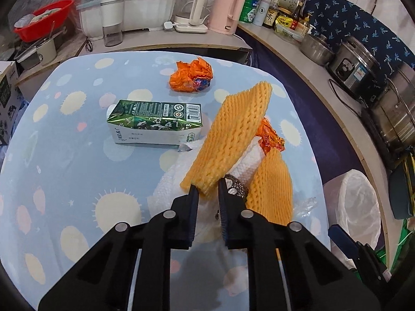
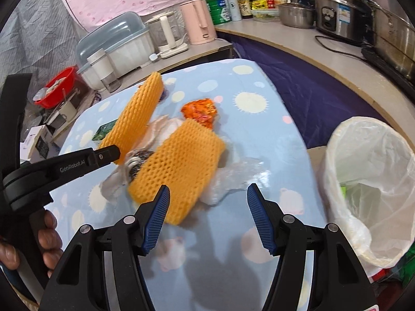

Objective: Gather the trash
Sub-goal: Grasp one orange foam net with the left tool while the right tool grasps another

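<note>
Now the left gripper (image 1: 207,190) is clamped on the lower end of a yellow foam net (image 1: 230,140), which stands tilted up from the tabletop (image 1: 64,155). This net rises over a heap of trash near the right side of the blue cloth with pale spots. In the heap lie a second net (image 2: 179,165), flat and just in front of the right gripper (image 2: 207,194), some white foam (image 1: 249,160), a dark metal scrubber (image 2: 138,165) and a clear plastic film (image 2: 233,176). An orange wrapper (image 2: 199,112) lies behind the second net and touches it. Another orange wrapper (image 1: 190,76) lies apart, further back on the cloth, and a green carton (image 1: 155,121) lies on its side to the left of the heap.

The right gripper hangs over the tabletop with its jaws apart, and nothing is between the blue pads; the left pad is near the edge of the second net. A bin (image 2: 368,181) with a white bag stands beside the tabletop on the right. A hand (image 2: 49,241) holds the handle of the left gripper.
</note>
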### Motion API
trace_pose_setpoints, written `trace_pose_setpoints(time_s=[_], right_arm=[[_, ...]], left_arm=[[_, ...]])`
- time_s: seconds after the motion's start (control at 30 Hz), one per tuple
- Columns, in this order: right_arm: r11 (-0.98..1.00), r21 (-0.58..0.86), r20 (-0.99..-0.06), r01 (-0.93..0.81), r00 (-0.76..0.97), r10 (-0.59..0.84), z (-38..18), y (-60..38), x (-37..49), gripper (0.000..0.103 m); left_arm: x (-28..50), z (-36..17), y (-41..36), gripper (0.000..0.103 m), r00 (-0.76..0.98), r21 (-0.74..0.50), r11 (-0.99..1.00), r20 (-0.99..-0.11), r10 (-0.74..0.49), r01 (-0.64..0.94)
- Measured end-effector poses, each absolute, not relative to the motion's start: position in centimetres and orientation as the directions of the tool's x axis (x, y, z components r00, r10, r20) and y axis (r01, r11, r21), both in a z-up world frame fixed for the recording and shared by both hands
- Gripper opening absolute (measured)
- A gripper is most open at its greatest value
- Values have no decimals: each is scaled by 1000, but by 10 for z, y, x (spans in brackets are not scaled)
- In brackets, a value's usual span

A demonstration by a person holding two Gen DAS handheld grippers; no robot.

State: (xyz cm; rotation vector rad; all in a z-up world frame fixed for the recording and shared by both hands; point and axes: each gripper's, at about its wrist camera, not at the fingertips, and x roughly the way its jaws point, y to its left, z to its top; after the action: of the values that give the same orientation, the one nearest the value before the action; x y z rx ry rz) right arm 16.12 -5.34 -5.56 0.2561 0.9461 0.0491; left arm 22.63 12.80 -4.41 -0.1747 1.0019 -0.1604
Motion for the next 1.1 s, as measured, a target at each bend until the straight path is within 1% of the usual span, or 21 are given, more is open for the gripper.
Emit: trace_pose_setpoints(time_s=[0.23, 0.4, 0.43, 0.47, 0.5, 0.53, 0.57, 0.63, 0.7, 0.73, 0.77, 0.87, 1.0, 1.03, 1.07, 1.1], right_arm=[[965, 259, -805, 46, 562, 190, -67, -37, 164, 60], [945, 322, -815, 59, 524, 245, -85, -37, 170, 59], [940, 337, -815, 58, 517, 260, -88, -36, 171, 54], [936, 346, -817, 55, 509, 272, -92, -35, 172, 42], [935, 350, -820, 53, 501, 278, -94, -34, 173, 35], [935, 350, -822, 55, 496, 279, -95, -33, 174, 25], [934, 353, -822, 55, 494, 281, -96, -32, 174, 18], [932, 358, -818, 51, 499, 286, -94, -31, 172, 14], [934, 354, -813, 42, 508, 285, -90, -30, 169, 12], [934, 354, -809, 37, 514, 286, -87, -30, 167, 6], [935, 352, -807, 34, 517, 285, -85, -29, 166, 4], [939, 344, -799, 27, 533, 278, -78, -29, 158, 2], [931, 363, -797, 35, 530, 290, -76, -34, 151, 3], [927, 372, -796, 42, 527, 296, -77, -36, 151, 7], [923, 382, -798, 49, 522, 302, -78, -37, 150, 16], [920, 389, -797, 56, 522, 305, -80, -38, 150, 22]], left_arm=[[210, -35, 149, 12, 546, -234, 972, -810, -211, 29], [196, -33, 161, 12, 552, -228, 973, -809, -204, 25], [194, -34, 163, 12, 549, -229, 973, -811, -203, 22], [191, -36, 165, 12, 544, -231, 973, -814, -203, 17], [190, -38, 167, 12, 539, -231, 973, -817, -202, 14], [188, -40, 169, 12, 535, -231, 973, -821, -201, 11], [186, -42, 171, 11, 528, -232, 973, -825, -200, 6], [182, -44, 174, 12, 522, -235, 972, -829, -200, -1], [178, -45, 177, 11, 521, -234, 972, -831, -198, -5], [175, -45, 177, 11, 521, -234, 972, -831, -197, -5], [173, -45, 178, 11, 521, -235, 972, -830, -198, -6], [165, -42, 178, 11, 527, -233, 972, -827, -197, -2], [154, -39, 177, 11, 532, -231, 973, -824, -198, 3], [152, -39, 178, 11, 532, -232, 973, -823, -197, 1], [150, -39, 179, 11, 531, -233, 973, -824, -196, -2], [148, -39, 179, 11, 530, -233, 972, -825, -195, -5]])
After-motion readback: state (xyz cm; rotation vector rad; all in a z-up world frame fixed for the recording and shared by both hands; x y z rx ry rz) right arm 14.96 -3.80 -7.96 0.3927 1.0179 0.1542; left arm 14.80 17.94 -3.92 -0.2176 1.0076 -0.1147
